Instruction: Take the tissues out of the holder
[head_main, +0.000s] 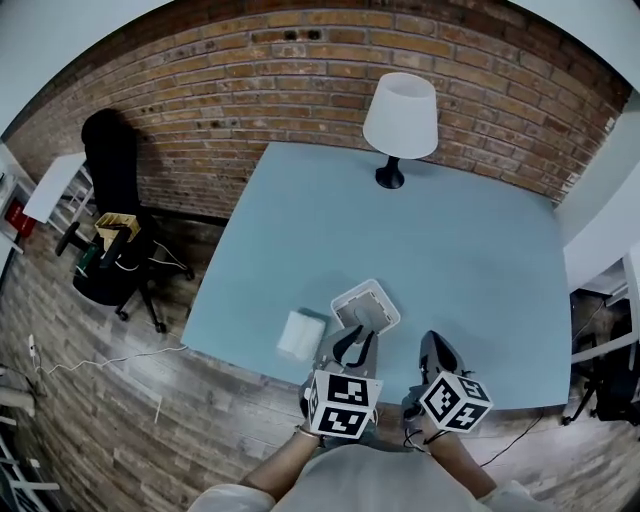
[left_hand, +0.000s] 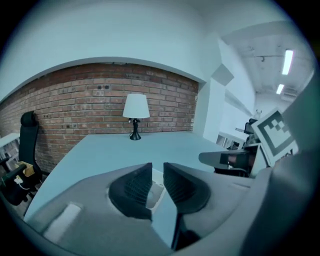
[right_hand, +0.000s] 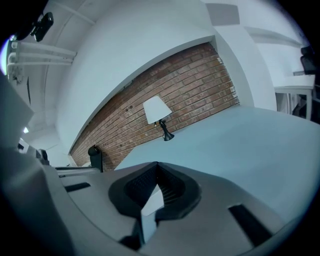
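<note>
By the near edge of the table (head_main: 470, 250) the right gripper (right_hand: 157, 170) is seen clenched, its pads met at the tips with nothing gripped. The left gripper (left_hand: 158, 175) is held over the near side of the white holder (head_main: 372, 296), its jaws close but parted by a narrow gap, nothing clamped. A white stack of tissues (head_main: 300, 335) is laid on the table just left of the holder. Farther off, a lamp (head_main: 400, 120) is stood before the brick wall (head_main: 250, 70)
</note>
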